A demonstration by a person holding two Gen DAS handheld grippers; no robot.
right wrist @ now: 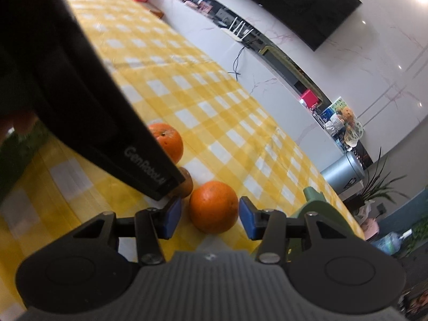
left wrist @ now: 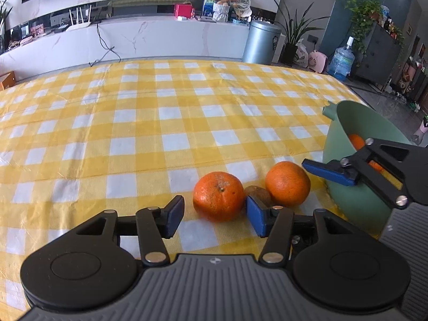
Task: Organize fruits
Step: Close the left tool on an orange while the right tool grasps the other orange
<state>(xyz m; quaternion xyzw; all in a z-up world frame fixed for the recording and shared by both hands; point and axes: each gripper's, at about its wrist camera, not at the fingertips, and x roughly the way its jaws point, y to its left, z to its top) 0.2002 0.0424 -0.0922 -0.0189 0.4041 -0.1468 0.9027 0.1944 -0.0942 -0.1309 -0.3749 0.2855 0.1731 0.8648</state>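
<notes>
Two oranges and a brown kiwi lie close together on the yellow checked tablecloth. My left gripper (left wrist: 215, 218) is open, and the left orange (left wrist: 218, 196) sits just ahead of its blue pads, untouched. The kiwi (left wrist: 258, 194) is wedged between that orange and the right orange (left wrist: 288, 183). My right gripper (right wrist: 210, 220) is open, with the right orange (right wrist: 214, 206) just beyond its pads, which do not press it. One of its blue fingertips (left wrist: 329, 172) shows beside this orange. The green bowl (left wrist: 345, 200) at the right holds at least one orange (left wrist: 355, 140).
The left gripper's black body (right wrist: 93, 107) fills the left of the right wrist view, hiding part of the kiwi (right wrist: 187, 184) and the far orange (right wrist: 168, 141). The bowl's handle (right wrist: 313, 198) is just right of my right pads. Bare tablecloth (left wrist: 133, 120) stretches to the far edge.
</notes>
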